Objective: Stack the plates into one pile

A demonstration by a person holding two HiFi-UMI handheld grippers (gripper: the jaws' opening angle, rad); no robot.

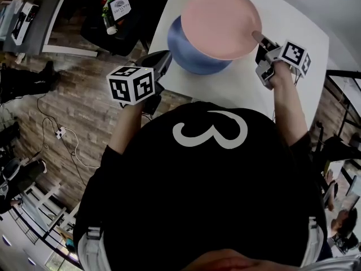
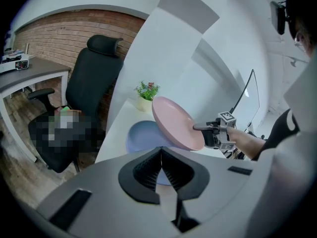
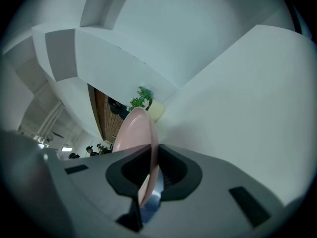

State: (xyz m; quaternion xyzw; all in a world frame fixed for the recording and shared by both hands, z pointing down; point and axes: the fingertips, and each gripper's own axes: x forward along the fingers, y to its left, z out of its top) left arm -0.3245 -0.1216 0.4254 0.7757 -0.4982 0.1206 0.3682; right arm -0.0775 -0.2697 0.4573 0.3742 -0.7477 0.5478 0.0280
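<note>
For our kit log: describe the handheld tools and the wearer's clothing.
Left tool and right tool: grey bodies, black ribbed pads, each with a white cube of black square markers. Black short-sleeved T-shirt with a white 3.

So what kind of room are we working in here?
Most likely an office or lab workroom: a black office chair stands beside a desk, with a brick wall behind them, and cables trail across the wood floor.
</note>
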